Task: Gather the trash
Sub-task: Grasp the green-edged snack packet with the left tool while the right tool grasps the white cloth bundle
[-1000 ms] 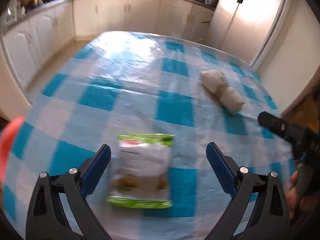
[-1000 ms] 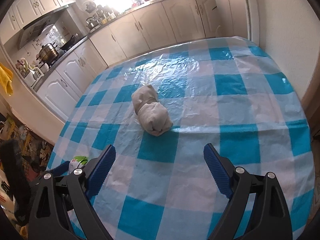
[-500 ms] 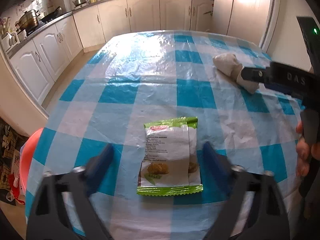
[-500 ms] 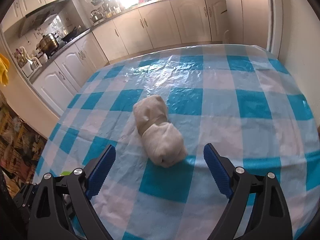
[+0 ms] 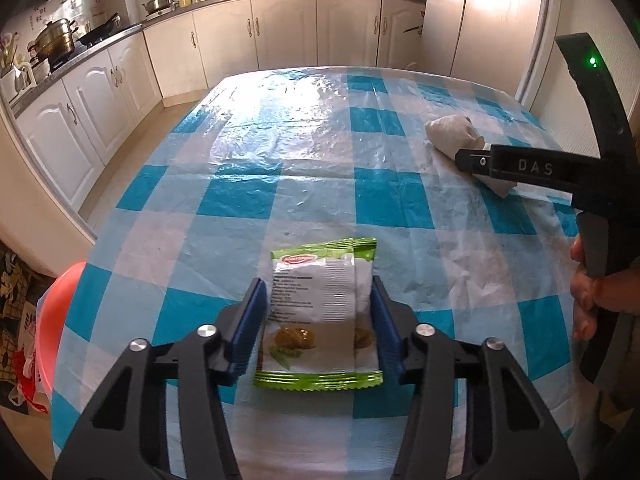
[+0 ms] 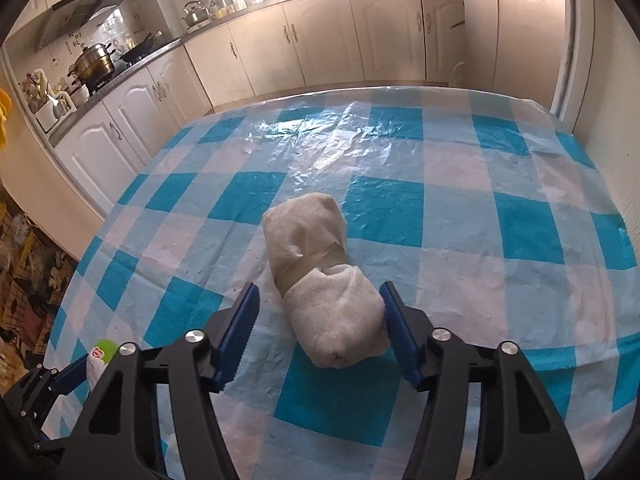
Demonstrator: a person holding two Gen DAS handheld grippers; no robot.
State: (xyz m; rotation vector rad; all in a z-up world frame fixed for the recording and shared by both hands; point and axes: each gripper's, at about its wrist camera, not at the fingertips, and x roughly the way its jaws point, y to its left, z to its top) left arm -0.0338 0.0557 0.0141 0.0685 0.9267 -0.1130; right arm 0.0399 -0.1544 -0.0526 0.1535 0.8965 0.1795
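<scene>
- The table point(image 5: 280, 152), under a blue-and-white checked plastic cloth, fills both wrist views; white kitchen cabinets point(image 5: 224, 40) run along beyond its far and left edges.
- An orange-red bin point(image 5: 56, 312) with a plastic bag as liner stands on the floor just off the table's near left corner; only part of its rim shows, and what is in it cannot be told.
- A steel pot point(image 6: 94, 62) sits on the stove at the far left, lid on, so its contents are hidden.
- A crumpled roll of off-white paper or cloth point(image 6: 326, 276) lies near the right edge of the table, long axis pointing away from the right wrist camera.
- The right gripper point(image 6: 318, 326) reaches over the near end of this roll. Its jaws have just been closing, with the roll between them: the right pad is at the roll's side, the left pad stands apart from it with cloth showing in the gap, so no grip yet.
- A green-and-white snack packet point(image 5: 316, 312) lies flat near the near edge of the table, printed back upward.
- The left gripper point(image 5: 318, 320) has its jaws just closing too, and both blue pads now press the packet's long sides, pinching it.
- A hand point(image 5: 600, 300) at the right of the left wrist view holds the right gripper's handle.
</scene>
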